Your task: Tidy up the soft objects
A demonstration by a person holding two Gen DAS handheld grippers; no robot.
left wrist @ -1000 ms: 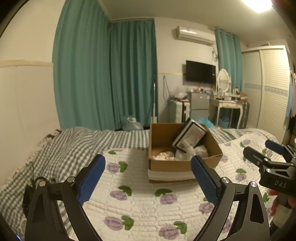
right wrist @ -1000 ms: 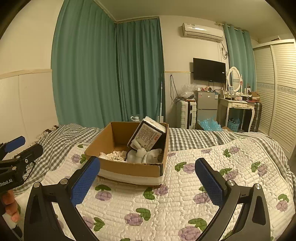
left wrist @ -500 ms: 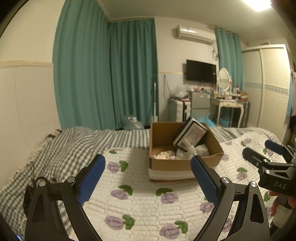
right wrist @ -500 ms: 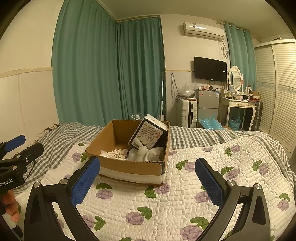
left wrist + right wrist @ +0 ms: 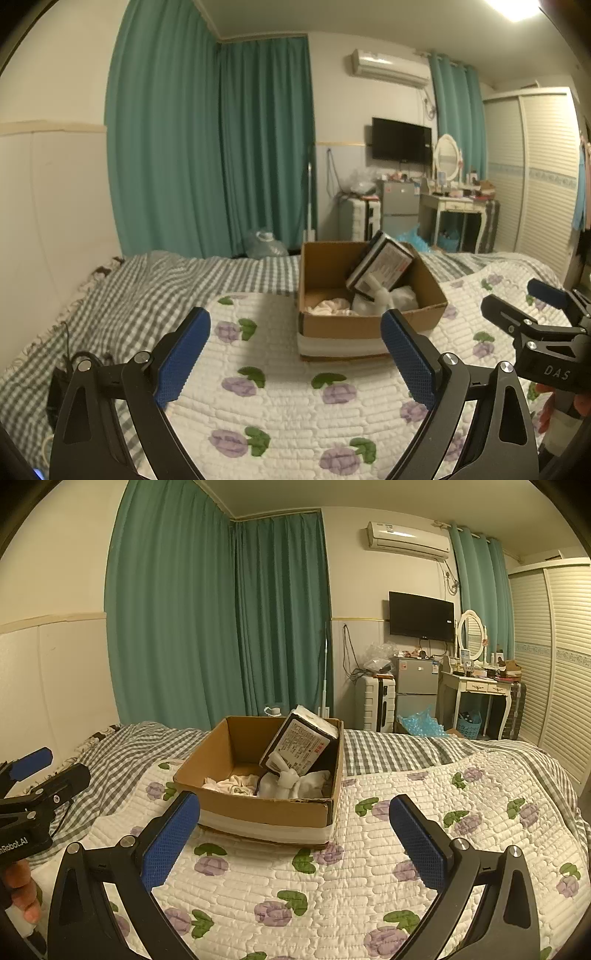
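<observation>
Both tongs drifted back slightly; box (image 5: 258,797) sits marginally farther ahead on bed (image 5: 424,849). Left tongs (image 5: 295,354) and right tongs (image 5: 293,840) gape wide, empty. Cloths (image 5: 291,784) lie in box, straight ahead. Risk: leaning pack (image 5: 299,746) toppling if tongs nudge it. Readable: "DAS", "Robot.AI" on tongs; pack print illegible.

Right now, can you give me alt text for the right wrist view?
An open cardboard box sits on a floral quilt, holding crumpled pale cloths and a tilted dark packet. The right hand-held gripper hangs open in front of it, empty; the left hand-held gripper shows at the left edge.
</observation>
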